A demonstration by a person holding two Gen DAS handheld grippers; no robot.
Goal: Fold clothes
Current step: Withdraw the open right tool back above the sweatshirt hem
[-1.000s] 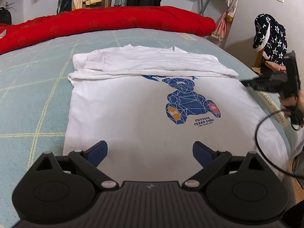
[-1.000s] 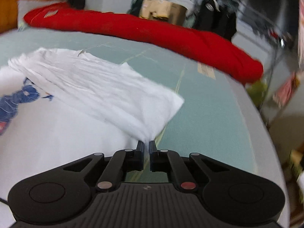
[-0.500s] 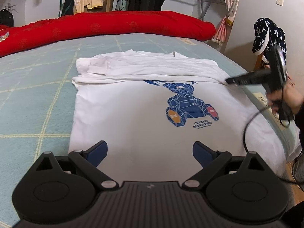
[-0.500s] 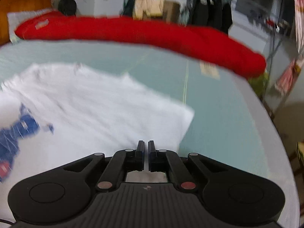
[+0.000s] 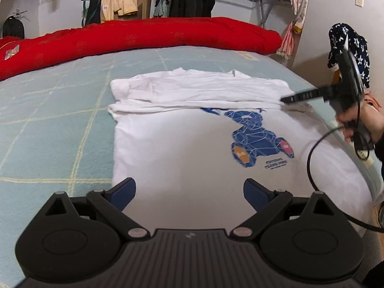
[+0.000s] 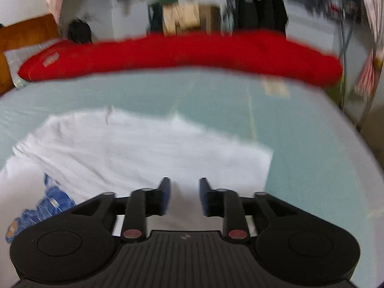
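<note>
On the pale green bed (image 5: 60,110), my white T-shirt (image 5: 182,153) lies flat, its far part folded toward me, my left gripper (image 5: 189,189) spread wide above its near hem, my right gripper (image 6: 184,195) parted over the fold's right corner.

White T-shirt (image 5: 187,148) spread flat on the bed (image 5: 55,120), top portion folded over above the blue bear print (image 5: 258,139). Left gripper (image 5: 189,193), jaws wide apart, sits over the near hem. Ahead to its right, the right gripper (image 5: 285,99) tip meets the fold's edge; red duvet (image 5: 144,38) lies beyond.
</note>
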